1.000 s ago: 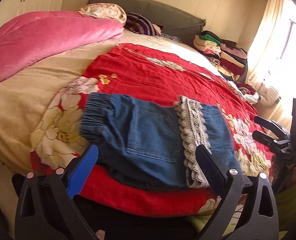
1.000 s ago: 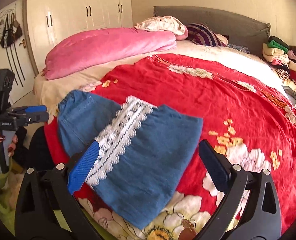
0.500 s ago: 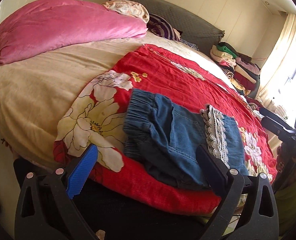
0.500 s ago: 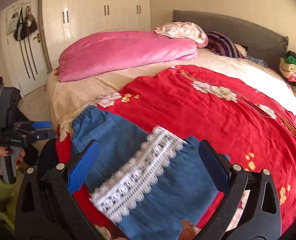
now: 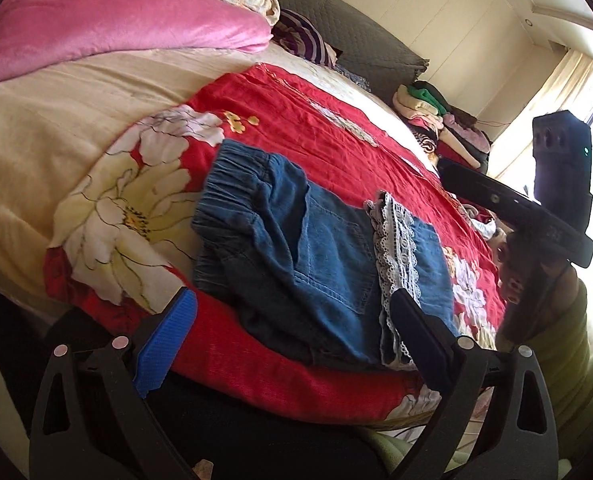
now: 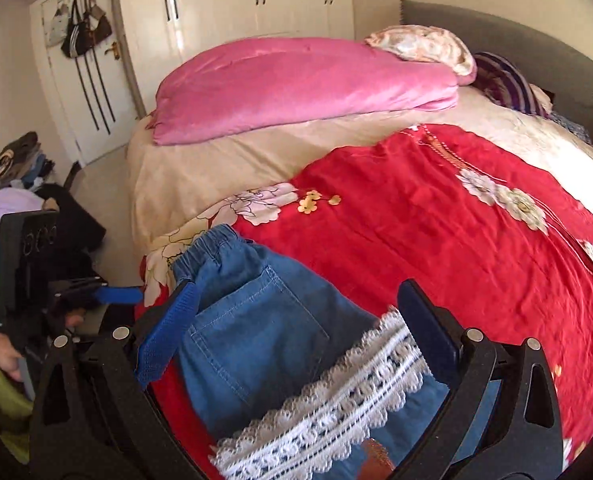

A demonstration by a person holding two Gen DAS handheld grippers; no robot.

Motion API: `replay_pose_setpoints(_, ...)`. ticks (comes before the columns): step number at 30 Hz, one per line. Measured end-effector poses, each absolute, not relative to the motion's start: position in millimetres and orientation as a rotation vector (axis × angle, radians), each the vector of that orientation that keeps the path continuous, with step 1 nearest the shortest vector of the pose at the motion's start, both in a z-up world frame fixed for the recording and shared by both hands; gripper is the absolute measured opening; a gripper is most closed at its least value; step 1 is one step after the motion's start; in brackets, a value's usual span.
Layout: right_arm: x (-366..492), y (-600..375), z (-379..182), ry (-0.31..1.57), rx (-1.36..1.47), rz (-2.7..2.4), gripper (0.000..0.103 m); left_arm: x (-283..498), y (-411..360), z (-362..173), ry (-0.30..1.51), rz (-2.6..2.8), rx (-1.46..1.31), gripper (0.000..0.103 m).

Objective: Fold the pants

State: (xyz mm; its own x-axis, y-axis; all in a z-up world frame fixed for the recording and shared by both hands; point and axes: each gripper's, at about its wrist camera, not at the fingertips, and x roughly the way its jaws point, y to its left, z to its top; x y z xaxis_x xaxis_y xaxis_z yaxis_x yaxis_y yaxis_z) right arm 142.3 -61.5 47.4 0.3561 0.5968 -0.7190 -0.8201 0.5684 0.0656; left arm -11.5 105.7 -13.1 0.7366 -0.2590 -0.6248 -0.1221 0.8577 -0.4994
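Pants (image 5: 316,248) lie folded on red floral bedspread (image 5: 336,132) near wardrobe (image 6: 256,0).

One folded denim pants (image 5: 308,248), two tongs (image 5: 296,340) (image 6: 296,324), one pink duvet (image 6: 296,84), two pillows (image 6: 420,46).

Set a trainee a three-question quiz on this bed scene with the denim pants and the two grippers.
1. True or false: the denim pants lie on the red floral bedspread.
2. What trims the hem of the pants? A) white lace B) yellow ribbon C) black fringe
3. Name the colour of the quilt bunched up at the far side of the bed, near the headboard.

Key
1. True.
2. A: the white lace band crosses the denim.
3. Pink.

Note for marking: the left gripper is closing slightly with nothing pinched; the right gripper hovers open above the pants.
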Motion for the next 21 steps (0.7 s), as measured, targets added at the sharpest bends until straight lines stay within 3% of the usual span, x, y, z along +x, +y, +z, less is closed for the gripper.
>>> replay_pose_setpoints(2, 147, -52, 42, 0.782, -0.352, 0.944, 0.094, -8, 102, -17, 0.757, -0.099, -0.556, 0.082)
replay_pose_setpoints(10, 159, -15, 22, 0.862, -0.399, 1.015, 0.094, 9, 102, -46, 0.847, -0.082, -0.575, 0.082)
replay_pose_setpoints(21, 169, 62, -16, 1.006, -0.484, 1.153, 0.094, 13, 103, -51, 0.840, -0.103, -0.570, 0.082)
